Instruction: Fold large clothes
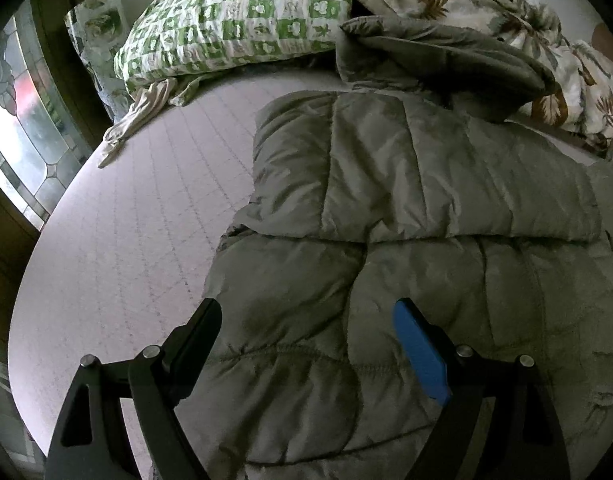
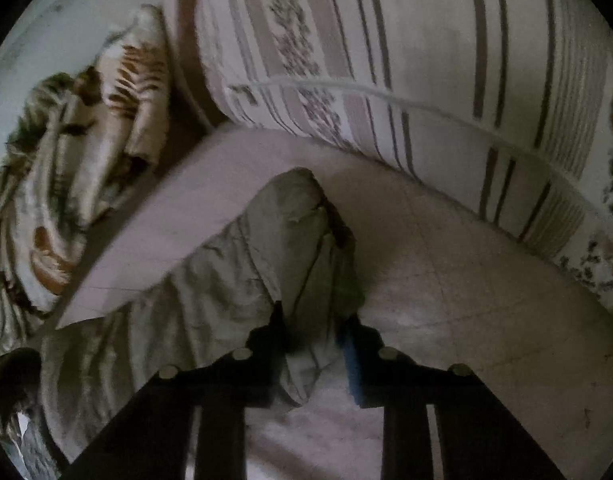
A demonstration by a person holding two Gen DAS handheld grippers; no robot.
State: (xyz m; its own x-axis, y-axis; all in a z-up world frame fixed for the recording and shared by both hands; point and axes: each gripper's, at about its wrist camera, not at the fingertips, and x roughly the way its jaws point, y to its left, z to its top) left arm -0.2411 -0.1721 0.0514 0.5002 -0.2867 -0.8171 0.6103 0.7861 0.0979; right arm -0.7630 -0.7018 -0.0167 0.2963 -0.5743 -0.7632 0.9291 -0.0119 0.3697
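An olive-green quilted puffer jacket [image 1: 406, 248] lies on the pale pink bed sheet [image 1: 138, 232], one sleeve folded across its body and its hood [image 1: 446, 64] at the far end. My left gripper [image 1: 306, 320] is open and empty, hovering over the jacket's lower left part. In the right wrist view my right gripper [image 2: 316, 324] is shut on a bunched sleeve or edge of the jacket [image 2: 302, 240], lifted a little off the sheet [image 2: 446, 300].
A green-and-white patterned pillow [image 1: 234, 24] and a leaf-print blanket [image 1: 506, 20] lie at the head of the bed. A striped pillow [image 2: 386, 60] lies beyond the right gripper, the leaf-print blanket [image 2: 66, 168] to its left. A stained-glass window [image 1: 18, 120] is left of the bed.
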